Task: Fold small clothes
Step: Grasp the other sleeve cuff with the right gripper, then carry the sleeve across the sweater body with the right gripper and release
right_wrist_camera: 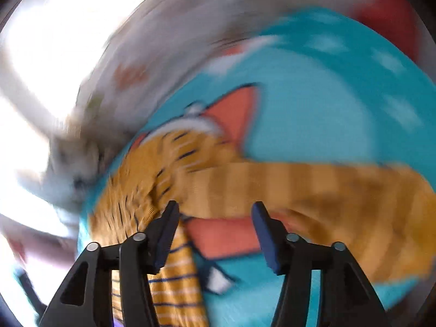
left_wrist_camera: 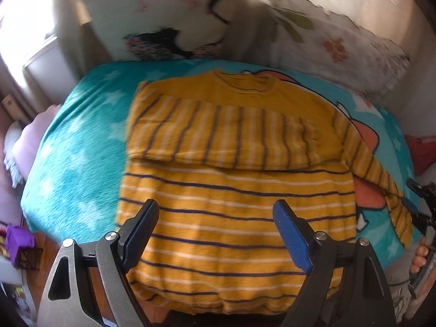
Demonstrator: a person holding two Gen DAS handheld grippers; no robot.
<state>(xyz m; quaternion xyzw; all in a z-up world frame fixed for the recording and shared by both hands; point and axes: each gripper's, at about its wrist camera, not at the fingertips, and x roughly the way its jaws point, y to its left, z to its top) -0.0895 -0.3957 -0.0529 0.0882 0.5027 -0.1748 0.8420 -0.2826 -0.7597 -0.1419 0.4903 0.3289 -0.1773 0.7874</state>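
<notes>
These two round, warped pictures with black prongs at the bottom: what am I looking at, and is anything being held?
Each picture comes from a fisheye camera fixed on a hand-held two-finger gripper, looking forward along its fingers; a person carries one in each hand. The first is the left gripper, the second the right gripper. Both stand open and hold nothing.

On a turquoise fleece blanket with white stars lies a mustard-yellow knitted sweater with dark blue and white stripes. One sleeve is folded across its chest; the other sleeve trails toward the right edge of the left view. Two printed pillows lean behind.

The right view is heavily smeared, showing the trailing sleeve just beyond the open fingers.
</notes>
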